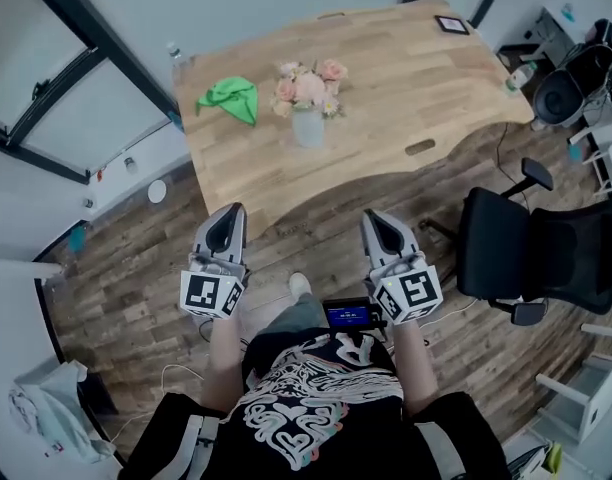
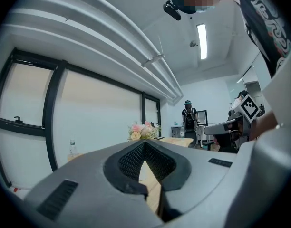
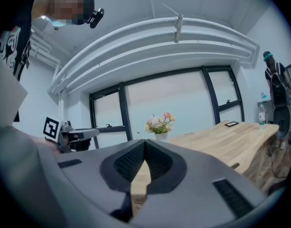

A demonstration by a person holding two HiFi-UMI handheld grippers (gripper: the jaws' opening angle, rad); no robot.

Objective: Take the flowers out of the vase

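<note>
Grey plastic nearest: left hand-held gripper (image 1: 233, 211) and right hand-held gripper (image 1: 372, 218), side by side at waist height, aimed roughly level at the bench (image 1: 416, 88). Jaws of each pressed together tip to tip, with nothing gripped, plain to see in both gripper views. Well apart from each other, with dark plank floor (image 1: 136, 298) showing between and below.

In the head view, just short of the bench's near edge, the left one close to the near left corner. To the right of the right hand-held gripper, a black office chair (image 1: 531, 253), pulled back from the bench. To the left, open floor as far as the white wall and the black-framed windows.

Near edge of the bench wavy, scooped inward toward the right. Further in, toward the left half of the top: a pale vase (image 1: 308, 128), upright, set back from every edge. Flowers (image 1: 308, 86) in it, pink and cream, heads above the rim. Left of the vase and apart from it, a green cloth (image 1: 229, 98), close to the left edge. Bare wood all round the vase, widest on the right.

By the far left corner, a clear bottle (image 1: 174, 58). At the far right corner, a small dark-framed flat item (image 1: 452, 24). Beyond the bench in the left gripper view, a person (image 2: 189, 119) standing.
</note>
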